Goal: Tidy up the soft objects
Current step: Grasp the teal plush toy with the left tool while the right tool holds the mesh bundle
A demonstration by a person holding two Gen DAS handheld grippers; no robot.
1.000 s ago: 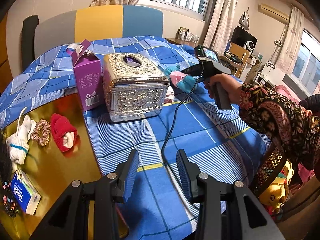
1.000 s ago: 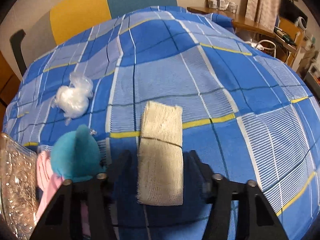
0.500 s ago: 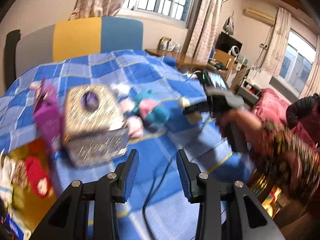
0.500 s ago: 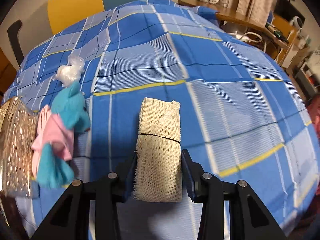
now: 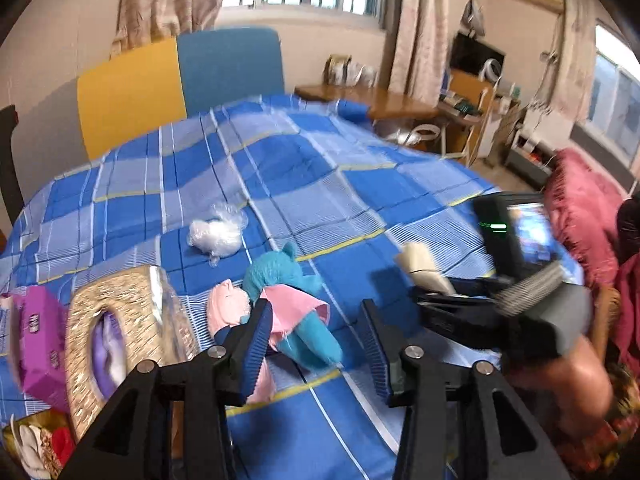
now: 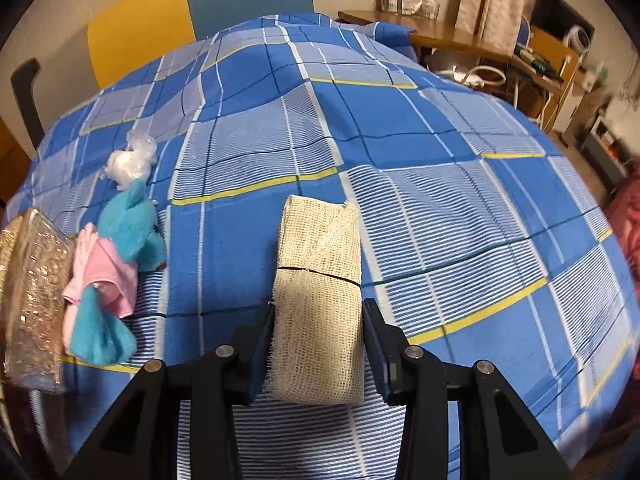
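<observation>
Right gripper: the right gripper (image 6: pixel 318 344) is seen pinching a gauze roll (image 6: pixel 318 280) between its two pads, both pads pressed against the roll's lower half; the roll is held lengthwise along the fingers, above the cloth.
Right gripper, other view: in the left wrist view the same gripper (image 5: pixel 430 294) is seen from the side, held by a hand (image 5: pixel 560 376), with the cream roll (image 5: pixel 422 266) sticking out past its fingertips.
Left gripper: the left gripper (image 5: pixel 316 342) is spread apart and its jaws have just been opening; nothing is pinched, and the toy's teal leg is seen through the gap, lying on the cloth beyond.
Plush toy: a teal plush toy in a pink dress (image 5: pixel 286 300) is laid on its side on the cloth, just beside the tissue box; in the right wrist view it (image 6: pixel 114 268) is seen left of the held roll, apart from it.
Plastic wad: a crumpled clear plastic bag (image 5: pixel 218 232) is lying past the toy's head, close to it.
Tissue box: an ornate gold tissue box (image 5: pixel 120 340) is at the left, with a purple carton (image 5: pixel 38 344) next to it; both are blurred.
Surface: a blue plaid cloth (image 6: pixel 460 184) is spread over the table.
Far left corner: small red and white soft items (image 5: pixel 40 444) are visible on bare tabletop, too blurred to be named.
</observation>
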